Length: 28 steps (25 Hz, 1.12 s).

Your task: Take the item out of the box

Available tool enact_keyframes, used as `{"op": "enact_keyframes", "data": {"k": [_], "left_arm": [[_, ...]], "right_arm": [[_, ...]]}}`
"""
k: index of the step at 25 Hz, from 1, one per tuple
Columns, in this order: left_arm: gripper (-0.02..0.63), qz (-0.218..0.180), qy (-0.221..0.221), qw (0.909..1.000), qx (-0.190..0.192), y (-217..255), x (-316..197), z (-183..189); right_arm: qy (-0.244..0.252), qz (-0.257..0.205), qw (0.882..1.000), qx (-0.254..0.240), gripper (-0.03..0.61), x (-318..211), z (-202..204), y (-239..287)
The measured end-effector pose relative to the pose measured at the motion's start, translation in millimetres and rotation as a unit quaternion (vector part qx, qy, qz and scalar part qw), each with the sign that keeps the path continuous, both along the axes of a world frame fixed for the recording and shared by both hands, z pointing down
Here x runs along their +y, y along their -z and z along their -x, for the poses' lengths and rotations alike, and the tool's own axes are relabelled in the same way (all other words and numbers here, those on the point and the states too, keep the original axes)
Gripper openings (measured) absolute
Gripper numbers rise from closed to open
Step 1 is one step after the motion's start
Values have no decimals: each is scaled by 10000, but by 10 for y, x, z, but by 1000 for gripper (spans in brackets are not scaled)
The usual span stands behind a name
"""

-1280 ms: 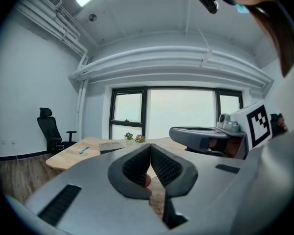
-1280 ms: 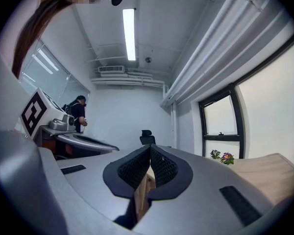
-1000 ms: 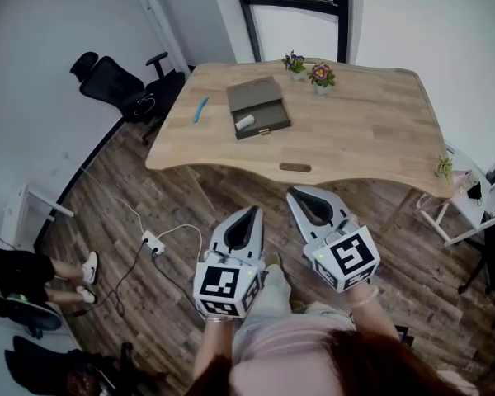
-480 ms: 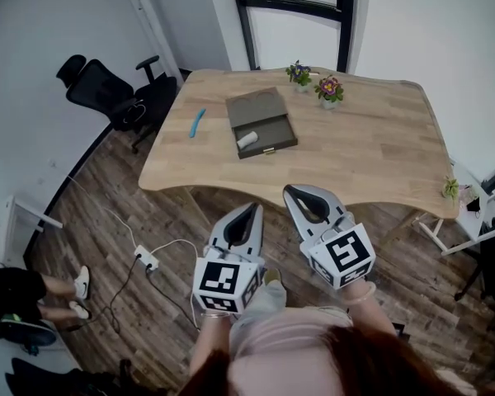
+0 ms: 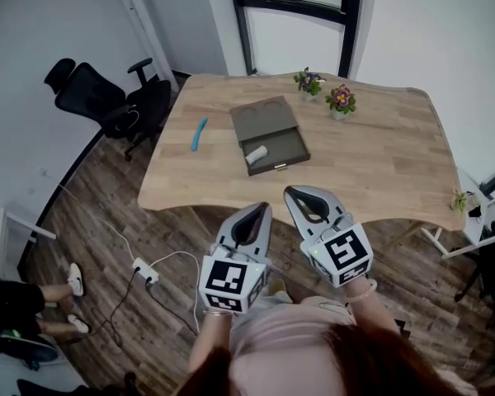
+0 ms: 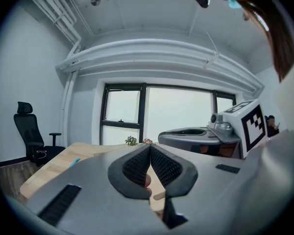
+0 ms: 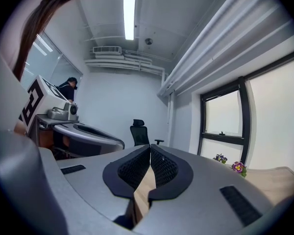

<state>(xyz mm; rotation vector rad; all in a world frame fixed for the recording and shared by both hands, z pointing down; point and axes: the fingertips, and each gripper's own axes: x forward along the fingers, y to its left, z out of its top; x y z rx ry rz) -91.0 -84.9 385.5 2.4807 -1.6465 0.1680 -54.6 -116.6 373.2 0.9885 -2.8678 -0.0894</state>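
An olive-grey box (image 5: pixel 270 136) lies open on the wooden table (image 5: pixel 371 159), its lid folded back toward the window. A small white cylindrical item (image 5: pixel 256 154) rests in the box's near left part. My left gripper (image 5: pixel 262 207) and right gripper (image 5: pixel 295 191) hover side by side above the floor, short of the table's near edge and well apart from the box. Both are shut with nothing between their jaws. In the left gripper view the left gripper (image 6: pixel 149 146) shows its padded tips touching. The right gripper (image 7: pixel 150 149) looks the same in the right gripper view.
A blue tool (image 5: pixel 199 133) lies on the table left of the box. Two small flower pots (image 5: pixel 341 99) stand at the far edge. A black office chair (image 5: pixel 107 97) stands left of the table. A power strip (image 5: pixel 144 269) and cable lie on the floor.
The table and box have drawn nearer and lower in the head view as the person steps toward them. Both grippers stay shut in the same place before the body.
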Motion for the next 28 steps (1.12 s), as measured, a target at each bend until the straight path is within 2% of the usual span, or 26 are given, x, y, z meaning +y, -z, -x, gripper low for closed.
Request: {"op": "enact_keyframes", "data": {"k": [10,15,18,28], "left_arm": [[2,212,-179,9994,217,-227,-311,322],[2,304,-115,9991,284,-293,-530,471],[2,357,-90,9990,272,-351,-679,529],[2,686,170,9972,246,-603,-1226,747]], "right_arm": [[35,318,9989,342,2,-437,364,-272],[143,459,9966,662,8,-673,509,-448],[122,566,9952,784,61,-847,550,-555],[351,738,9880,1312,75,-1458,677,-932]]}}
